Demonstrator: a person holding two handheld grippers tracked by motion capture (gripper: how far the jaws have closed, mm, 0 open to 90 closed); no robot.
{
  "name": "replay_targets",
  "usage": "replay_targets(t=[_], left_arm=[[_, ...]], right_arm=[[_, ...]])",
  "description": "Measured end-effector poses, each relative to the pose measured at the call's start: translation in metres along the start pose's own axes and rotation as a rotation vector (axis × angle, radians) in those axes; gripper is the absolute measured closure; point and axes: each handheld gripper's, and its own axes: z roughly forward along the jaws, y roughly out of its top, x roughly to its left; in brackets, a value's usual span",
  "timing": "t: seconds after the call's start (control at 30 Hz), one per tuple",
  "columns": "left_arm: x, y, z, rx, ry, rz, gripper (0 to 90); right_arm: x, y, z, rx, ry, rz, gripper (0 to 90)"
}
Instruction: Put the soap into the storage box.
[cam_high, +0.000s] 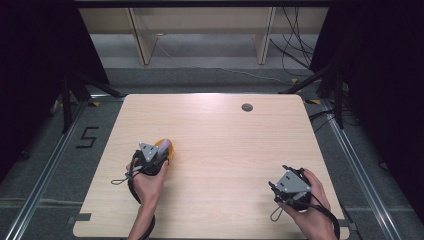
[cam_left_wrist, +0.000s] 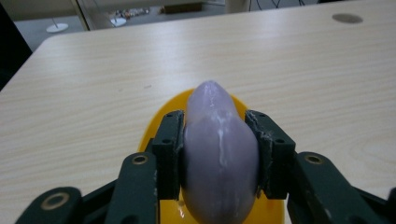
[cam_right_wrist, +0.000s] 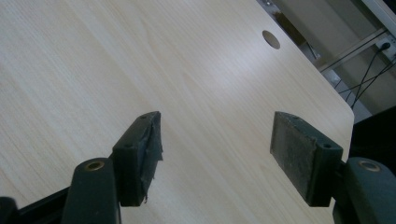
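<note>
A pale purple, egg-shaped object (cam_left_wrist: 218, 154) lies over a yellow plate (cam_left_wrist: 161, 126) on the wooden table. My left gripper (cam_left_wrist: 218, 144) is shut on the purple object, with both black pads pressed against its sides. In the high view the left gripper (cam_high: 159, 156) sits at the table's left, over the yellow plate (cam_high: 168, 147). My right gripper (cam_right_wrist: 215, 154) hovers open over bare wood, nothing between its jaws. It is held near the table's front right corner (cam_high: 280, 187).
The wooden table (cam_high: 225, 145) has a round grey cable hole (cam_high: 247, 107) near its far edge, also seen as a cable hole (cam_right_wrist: 271, 39) in the right gripper view. Shelving and loose cables (cam_high: 295, 45) stand behind the table. Black frames flank both sides.
</note>
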Motion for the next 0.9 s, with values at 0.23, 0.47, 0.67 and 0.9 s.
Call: replay_targets(t=[0.23, 0.47, 0.67, 0.9], left_arm=[[-0.001, 0.005, -0.001, 0.019, -0.008, 0.013, 54.8], [-0.002, 0.011, -0.012, -0.007, -0.047, -0.023, 41.8], [-0.009, 0.022, -0.026, -0.042, -0.094, -0.038, 37.9], [-0.036, 0.027, -0.032, -0.008, -0.202, 0.013, 36.5]], right_arm=[[0.0, 0.0, 0.0, -0.003, 0.002, -0.002, 34.6], [-0.001, 0.0, 0.0, 0.002, 0.002, 0.002, 34.4], [0.0, -0.001, 0.0, 0.005, 0.003, 0.017, 34.3], [0.0, -0.001, 0.0, 0.011, 0.005, 0.025, 34.3]])
